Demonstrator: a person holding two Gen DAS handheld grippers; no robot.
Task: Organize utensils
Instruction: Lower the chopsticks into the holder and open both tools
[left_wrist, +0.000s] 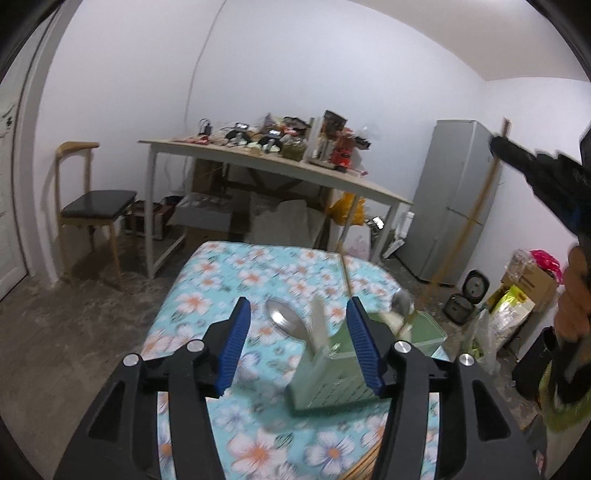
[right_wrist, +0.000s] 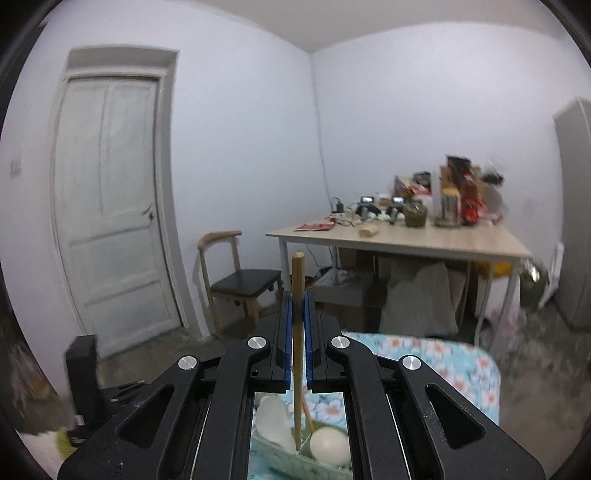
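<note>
**Inspector:** Two hand-held grippers noted. Left hand-held gripper: blue pads spread wide, nothing between them. It hangs over the flowered surface, with the green utensil holder just ahead of its right pad.

**Clerk:** Contents of the holder?

**Inspector:** In the left wrist view, a metal spoon and a pale flat utensil stand in it, bowls and blades up. A second spoon shows at the far side, blurred. A thin wooden stick rises from the same area; where its lower end sits, I cannot tell.

**Clerk:** Right side?

**Inspector:** Right hand-held gripper: pads drawn nearly together, clamped on a wooden chopstick. The stick stands close to upright, its top above the pads, its lower tip down inside the holder. Beside the tip are a pale utensil on the left and a white rounded spoon bowl on the right. A second wooden stick leans just behind it.

**Clerk:** Surroundings?

**Inspector:** Wooden table with clutter, a chair near the door, a grey fridge by the wall
</note>
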